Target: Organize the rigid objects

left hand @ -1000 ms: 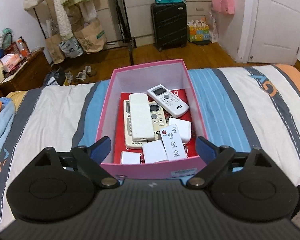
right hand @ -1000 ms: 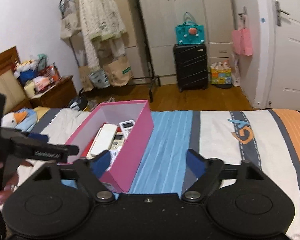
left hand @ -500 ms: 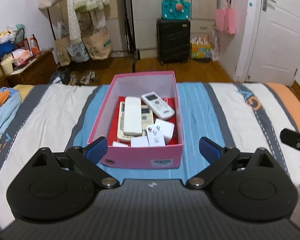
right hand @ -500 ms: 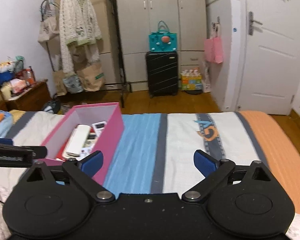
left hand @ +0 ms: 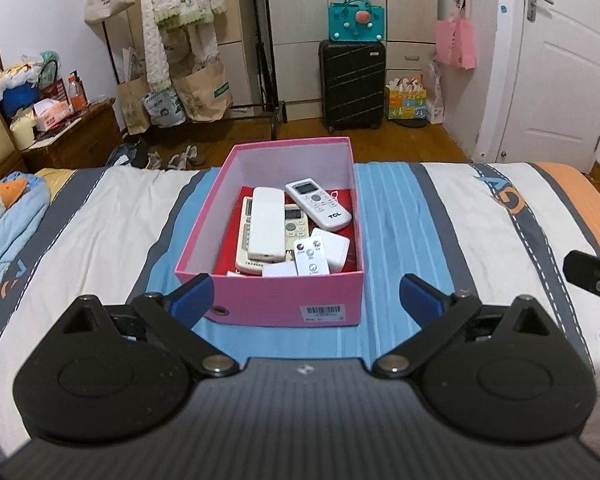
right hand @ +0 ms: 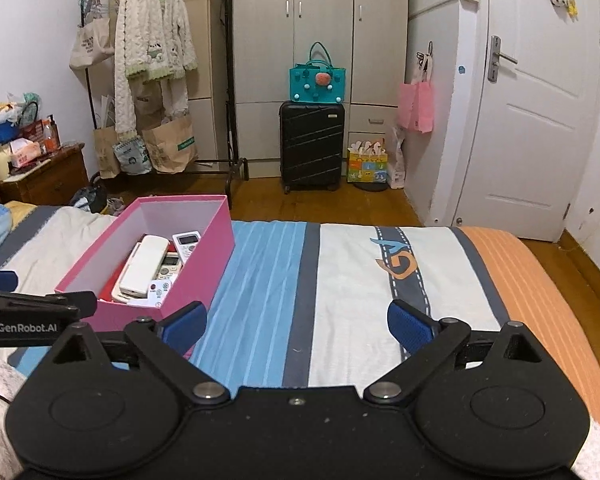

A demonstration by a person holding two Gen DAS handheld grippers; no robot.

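Fingers of my left hand-held gripper [left hand: 302,294] stand wide apart and hold nothing, just short of the pink cardboard box [left hand: 284,308] on the striped bed [left hand: 460,216]; my right hand-held gripper [right hand: 296,322] is equally spread and bare over the bedcover. White remote controls [left hand: 266,224] lie piled inside the box. I judge the sorting finished; any further reach should drop straight down between the walls.

Matte black plastic on both claws: left claw [left hand: 306,294], right claw [right hand: 297,326]. Two round hub discs each, angled linkage arms, silver pivot screws. Blue textured pads [right hand: 410,327] on the fingertips. White "GenRobot.AI" lettering on the left claw's side, seen from the right wrist. Ribbed grey top on the left body, dusty speckled black on the right.
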